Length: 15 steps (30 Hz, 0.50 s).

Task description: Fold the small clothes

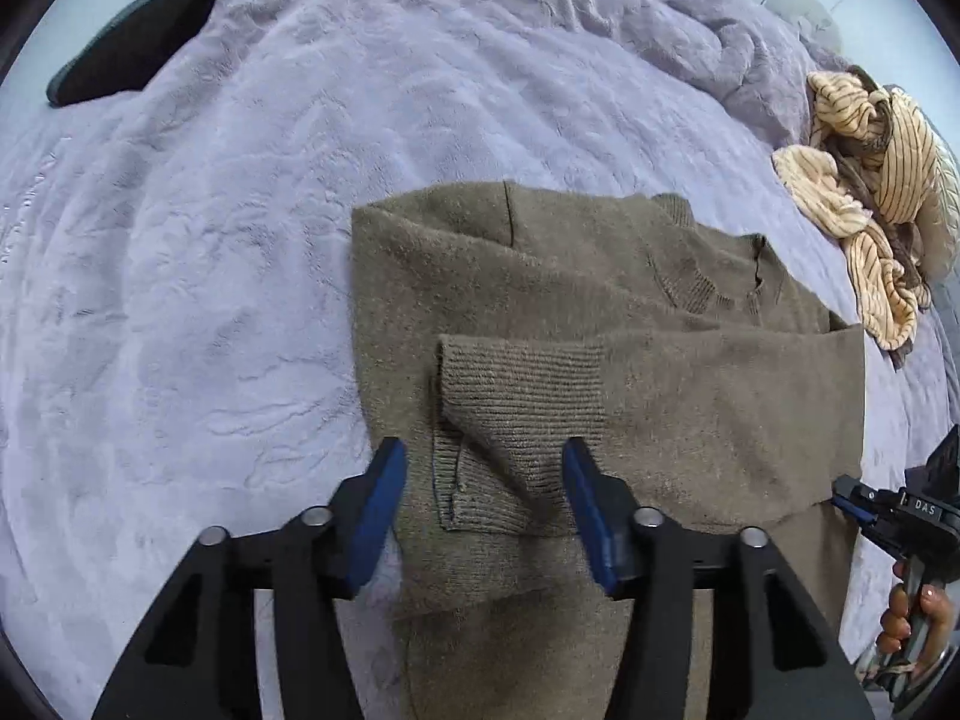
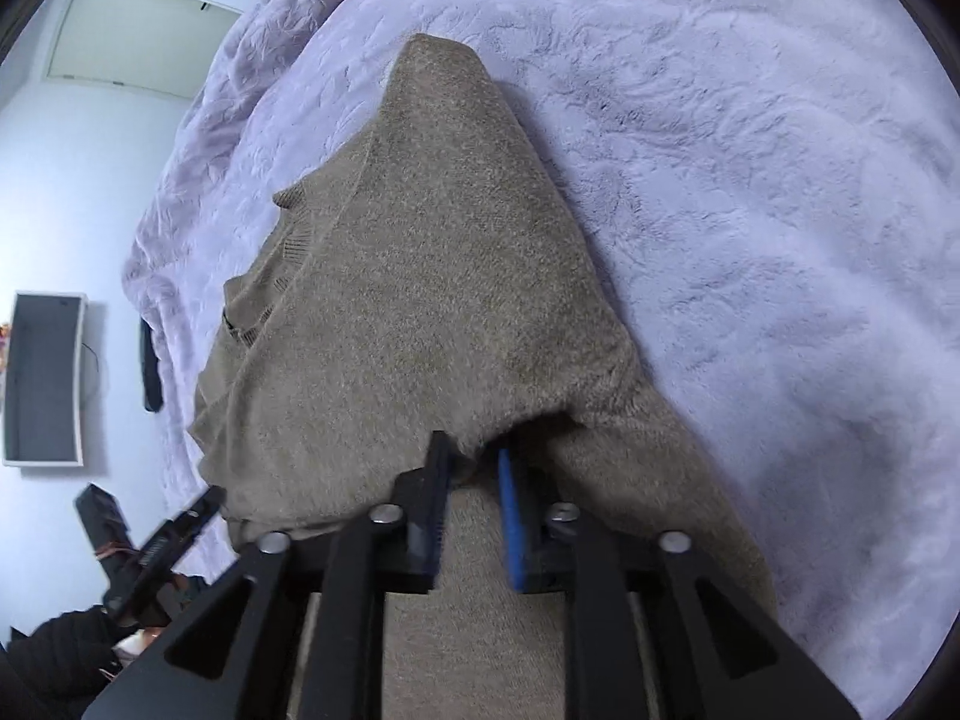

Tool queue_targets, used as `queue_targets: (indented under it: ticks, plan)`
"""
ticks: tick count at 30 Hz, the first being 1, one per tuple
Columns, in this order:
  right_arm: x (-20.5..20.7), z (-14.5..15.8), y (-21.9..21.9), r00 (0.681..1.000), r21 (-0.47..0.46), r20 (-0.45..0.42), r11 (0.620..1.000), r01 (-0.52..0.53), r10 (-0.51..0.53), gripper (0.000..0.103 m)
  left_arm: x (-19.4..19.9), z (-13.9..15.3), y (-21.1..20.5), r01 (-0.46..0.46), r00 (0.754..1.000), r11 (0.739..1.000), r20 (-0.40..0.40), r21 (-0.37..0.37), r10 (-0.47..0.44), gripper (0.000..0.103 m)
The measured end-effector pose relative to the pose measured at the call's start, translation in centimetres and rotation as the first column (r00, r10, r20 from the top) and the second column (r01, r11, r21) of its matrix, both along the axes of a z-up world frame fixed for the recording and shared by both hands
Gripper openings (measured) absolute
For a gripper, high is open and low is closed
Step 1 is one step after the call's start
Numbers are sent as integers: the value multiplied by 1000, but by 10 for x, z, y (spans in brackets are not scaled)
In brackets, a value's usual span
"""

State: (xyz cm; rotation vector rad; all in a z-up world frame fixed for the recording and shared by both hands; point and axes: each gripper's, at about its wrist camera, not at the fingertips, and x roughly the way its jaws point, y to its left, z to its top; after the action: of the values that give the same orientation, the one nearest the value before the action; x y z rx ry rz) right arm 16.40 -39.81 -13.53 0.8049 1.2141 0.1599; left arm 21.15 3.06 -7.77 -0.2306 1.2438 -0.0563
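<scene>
Left wrist view shows your left gripper point(image 1: 483, 468) spread wide above a ribbed cuff point(image 1: 522, 396), its pads clear of the knit. That sleeve lies folded across the brown sweater point(image 1: 540, 276), which sits on the lilac blanket point(image 1: 210, 240), collar toward the striped garment point(image 1: 864, 180) heaped beside it. Bare blanket stretches far to the sweater's left. Your right gripper point(image 2: 474, 480) stands partly spread at a raised fold's edge; whether it pinches there, you cannot tell.

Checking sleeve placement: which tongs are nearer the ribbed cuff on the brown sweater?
Left. The left tongs straddle the ribbed cuff; the right tongs sit at the sweater's far right edge.
</scene>
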Motion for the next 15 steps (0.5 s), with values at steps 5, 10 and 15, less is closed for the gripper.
queue_targets:
  ticks: [5,10,15]
  plan:
    - [-12,49,17,993,-137,93,989,-56,69,28,-12,11,19,-50,999,998,21,26,50,81]
    - [11,82,109,933,-121,183,949,-293,311,27,-25,-1,29,-78,996,986,-25,146,83,81]
    - [45,78,242,811,-44,235,840,-541,535,22,-45,-5,49,-109,992,979,-47,174,119,81]
